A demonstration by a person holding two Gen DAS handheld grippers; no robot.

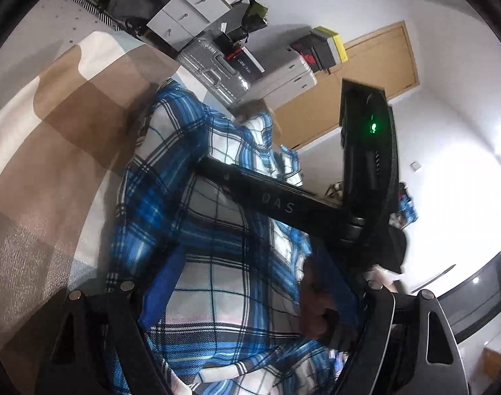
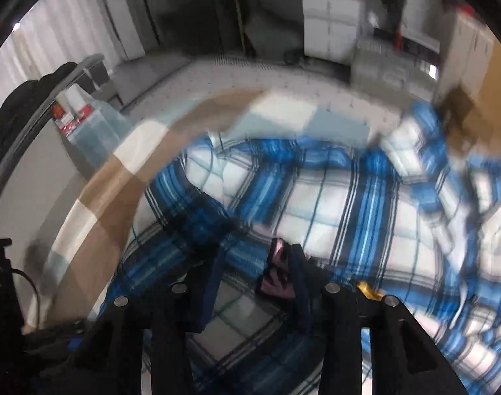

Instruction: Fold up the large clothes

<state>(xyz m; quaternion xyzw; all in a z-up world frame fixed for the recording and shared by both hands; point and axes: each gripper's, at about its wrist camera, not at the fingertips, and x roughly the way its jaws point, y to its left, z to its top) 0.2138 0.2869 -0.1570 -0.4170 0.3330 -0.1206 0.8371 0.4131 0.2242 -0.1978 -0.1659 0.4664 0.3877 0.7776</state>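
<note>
A large blue and white plaid shirt [image 1: 211, 217] lies rumpled on a checked bedcover [image 1: 69, 138]. My left gripper [image 1: 247, 263] hovers just over the shirt, open, its blue fingers [image 1: 161, 283] wide apart with cloth showing between them. The right gripper's black body [image 1: 365, 164], with a green light on it, reaches across the shirt from the right, and a hand [image 1: 316, 312] shows below it. In the blurred right wrist view the right gripper [image 2: 255, 279] points down at the shirt [image 2: 365, 204]. Its jaws are partly open, and plaid cloth is visible through the gap.
Beyond the bed stand a silver suitcase [image 1: 214, 69], white drawer units [image 1: 191, 3] and a wooden door [image 1: 365, 75]. A clear plastic box [image 2: 92, 128] and a dark bag [image 2: 20, 108] stand to the left of the bed. Bedcover [image 2: 112, 177] shows left of the shirt.
</note>
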